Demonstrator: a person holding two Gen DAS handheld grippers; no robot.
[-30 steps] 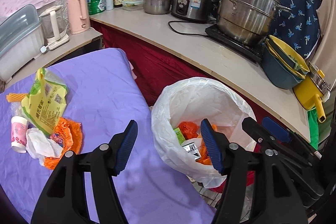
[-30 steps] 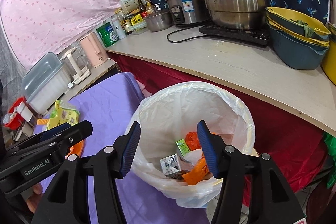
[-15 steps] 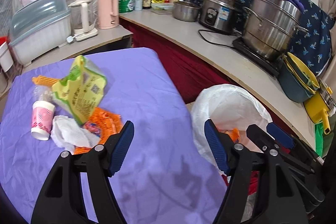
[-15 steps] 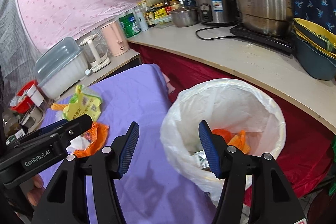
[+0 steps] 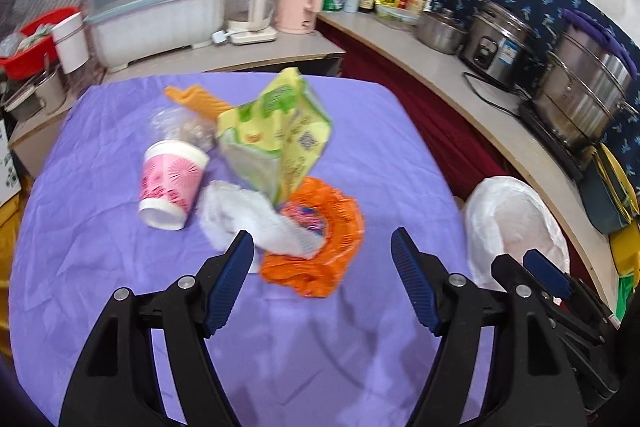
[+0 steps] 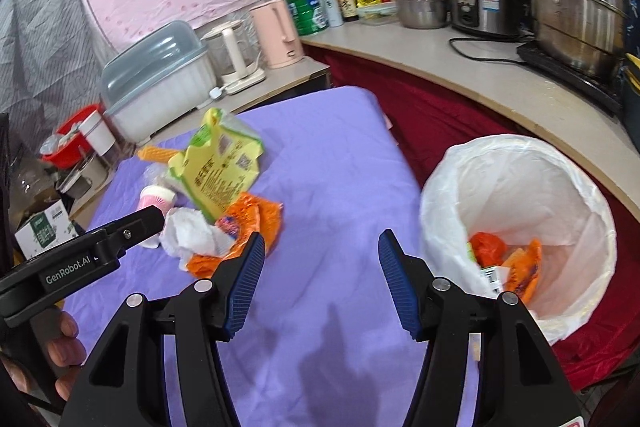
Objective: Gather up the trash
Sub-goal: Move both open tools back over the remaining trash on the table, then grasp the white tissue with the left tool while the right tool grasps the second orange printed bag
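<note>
Two grippers hover above a table covered with a purple cloth (image 5: 360, 131). The left gripper (image 5: 322, 277) has its jaws spread with nothing between the pads; the right gripper (image 6: 322, 277) likewise stands apart and empty. Trash lies clustered on the cloth: an orange wrapper (image 5: 320, 259), a crumpled white tissue (image 5: 248, 215) touching it, a yellow-green packet (image 5: 280, 143) leaning over both, and a pink paper cup (image 5: 172, 183) lying tilted just beside the tissue. A bin lined with a white bag (image 6: 516, 187) stands beside the table's right edge and contains orange scraps (image 6: 486, 247).
</note>
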